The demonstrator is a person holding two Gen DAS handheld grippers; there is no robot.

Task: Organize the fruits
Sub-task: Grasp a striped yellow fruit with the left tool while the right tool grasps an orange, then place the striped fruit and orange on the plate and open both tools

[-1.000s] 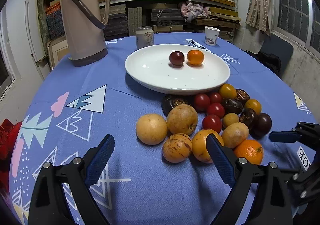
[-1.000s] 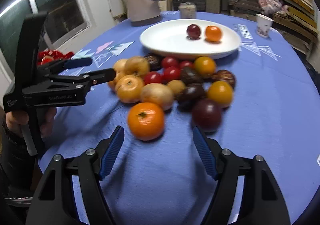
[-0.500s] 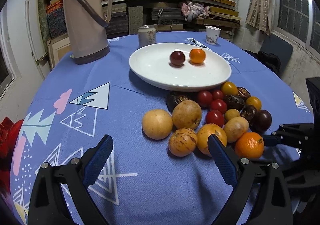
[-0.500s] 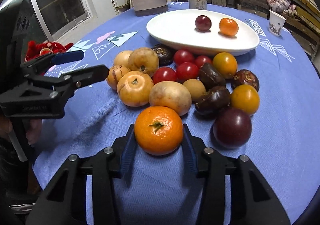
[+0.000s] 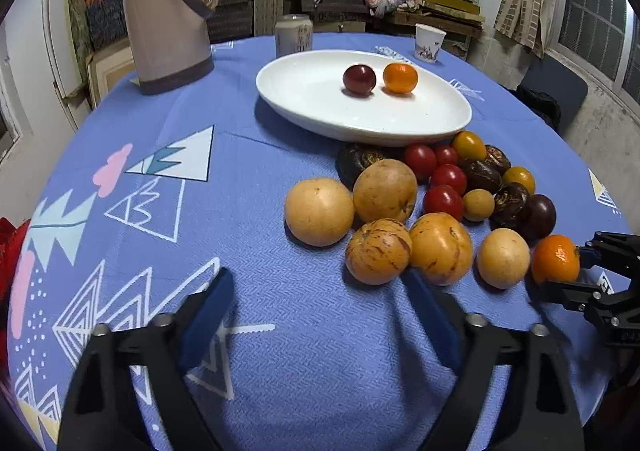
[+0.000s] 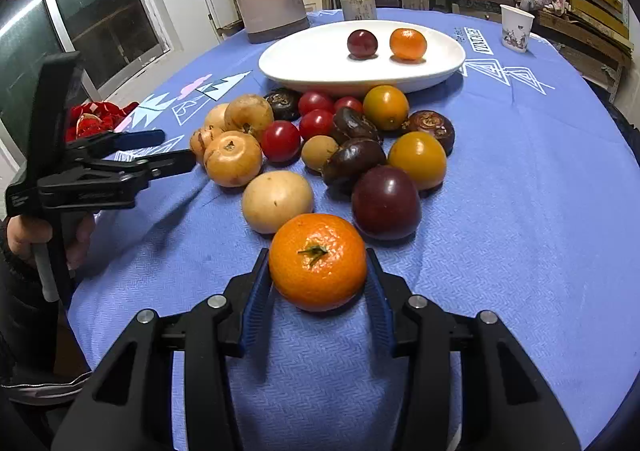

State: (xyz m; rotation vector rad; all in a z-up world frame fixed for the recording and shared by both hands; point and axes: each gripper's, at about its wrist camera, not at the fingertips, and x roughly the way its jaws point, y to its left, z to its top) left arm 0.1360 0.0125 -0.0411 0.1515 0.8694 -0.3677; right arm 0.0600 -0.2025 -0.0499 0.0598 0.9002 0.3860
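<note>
Stacked boards fill the shelves behind a round table (image 5: 248,211) under a blue cloth printed with triangles. In the left wrist view, the can (image 5: 294,35) at upper centre carries print too small to read. The left gripper (image 5: 320,311) hangs at the bottom of the frame over bare cloth; its jaws have just been closing yet stand wide, with nothing between them. The fruit pile (image 5: 436,207) lies above and to the right. In the right wrist view, partly legible white lettering sits on the cloth right of the white plate (image 6: 320,63). Low in the centre, the right gripper (image 6: 318,287) has its blue pads pressed against both sides of the mandarin (image 6: 318,261), which rests on the cloth at the pile's near edge.
</note>
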